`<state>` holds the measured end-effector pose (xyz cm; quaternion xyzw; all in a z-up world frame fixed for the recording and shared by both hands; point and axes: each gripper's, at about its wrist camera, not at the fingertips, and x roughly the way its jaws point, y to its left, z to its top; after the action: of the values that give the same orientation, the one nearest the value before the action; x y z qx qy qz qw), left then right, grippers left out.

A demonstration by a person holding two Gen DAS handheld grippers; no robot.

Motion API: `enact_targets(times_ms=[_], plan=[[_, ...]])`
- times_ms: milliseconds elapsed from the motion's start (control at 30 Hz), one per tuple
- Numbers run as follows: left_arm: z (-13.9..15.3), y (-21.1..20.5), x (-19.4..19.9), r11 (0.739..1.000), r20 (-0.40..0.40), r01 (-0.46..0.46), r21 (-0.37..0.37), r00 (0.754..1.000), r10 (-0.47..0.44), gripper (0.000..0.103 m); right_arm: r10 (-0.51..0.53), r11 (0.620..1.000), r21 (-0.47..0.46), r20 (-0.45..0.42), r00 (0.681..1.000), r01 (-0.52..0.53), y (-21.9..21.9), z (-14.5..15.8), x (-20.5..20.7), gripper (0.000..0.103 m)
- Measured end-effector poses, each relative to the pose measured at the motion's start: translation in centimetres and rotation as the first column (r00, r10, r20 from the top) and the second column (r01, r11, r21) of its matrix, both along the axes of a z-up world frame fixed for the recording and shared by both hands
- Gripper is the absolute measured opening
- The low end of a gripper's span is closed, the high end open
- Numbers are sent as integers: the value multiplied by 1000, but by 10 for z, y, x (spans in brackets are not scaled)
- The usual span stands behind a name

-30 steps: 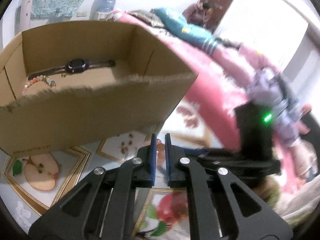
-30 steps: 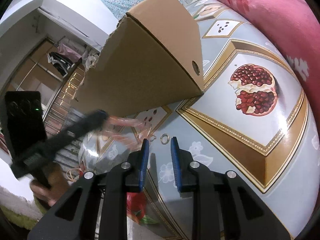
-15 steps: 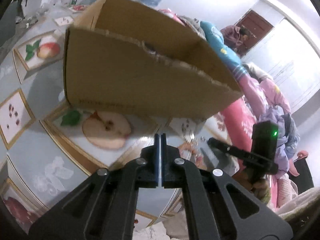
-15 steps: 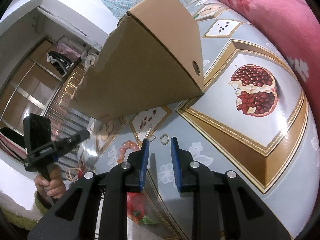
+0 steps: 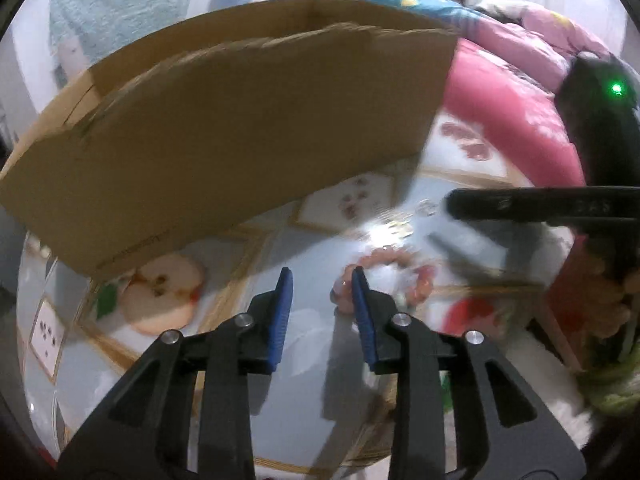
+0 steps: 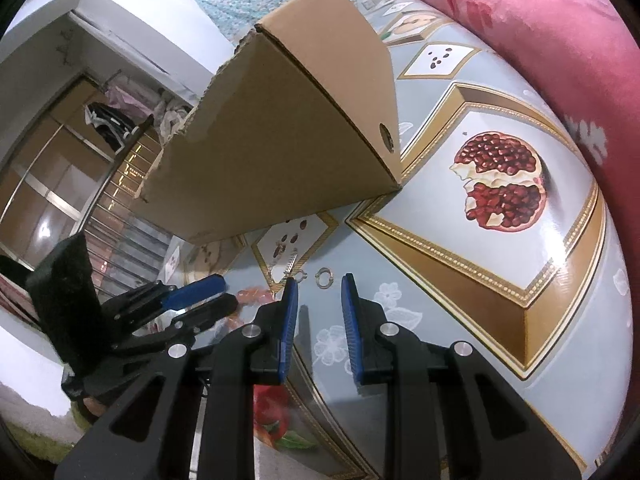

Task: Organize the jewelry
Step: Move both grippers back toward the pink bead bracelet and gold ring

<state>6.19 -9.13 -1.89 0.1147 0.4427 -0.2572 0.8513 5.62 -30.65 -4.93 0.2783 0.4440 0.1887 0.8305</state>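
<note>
Jaws of my left gripper had just been opening, nothing between them, the pink bead bracelet lying on the desk just beyond. My right gripper hung open and empty near a small ring, the cardboard box behind.

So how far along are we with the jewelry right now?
Done: cannot tell, since the cardboard box hides its inside. In hand: nothing; the left gripper is open above the pink bead bracelet, and its jaws have just been opening. The right gripper is empty. Left: bracelet, small ring and clip.
</note>
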Motion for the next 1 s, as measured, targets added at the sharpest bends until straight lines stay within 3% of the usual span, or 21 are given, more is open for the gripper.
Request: enact_targets(times_ms=[67, 233, 333, 400, 467, 633, 767, 1000], plan=[[0, 21, 6, 998, -25, -57, -31, 998, 56, 31, 5, 1000, -2, 1, 1000, -5, 1, 0, 0, 23], [3, 73, 21, 976, -6, -214, -29, 977, 214, 30, 14, 1000, -25, -5, 1000, -14, 3, 3, 2, 23], [13, 89, 22, 967, 14, -242, -74, 970, 244, 32, 18, 997, -78, -9, 1000, -18, 8, 9, 3, 23], [22, 98, 22, 962, 30, -242, -124, 968, 248, 35, 16, 991, -130, -6, 1000, -17, 13, 15, 1, 28], [28, 100, 20, 961, 44, -216, -172, 973, 226, 37, 4, 981, -194, 1, 1000, -4, 19, 22, -1, 39], [28, 82, 8, 969, 61, -136, -206, 987, 152, 40, -20, 938, -347, -30, 999, 8, 40, 27, -8, 50], [19, 69, 3, 966, 18, -56, -252, 998, 63, 40, -48, 908, -419, -51, 998, 22, 49, 28, -10, 50], [8, 39, 3, 955, 23, 94, -281, 996, -91, 40, -115, 888, -451, -25, 993, 92, 51, 35, -11, 50]])
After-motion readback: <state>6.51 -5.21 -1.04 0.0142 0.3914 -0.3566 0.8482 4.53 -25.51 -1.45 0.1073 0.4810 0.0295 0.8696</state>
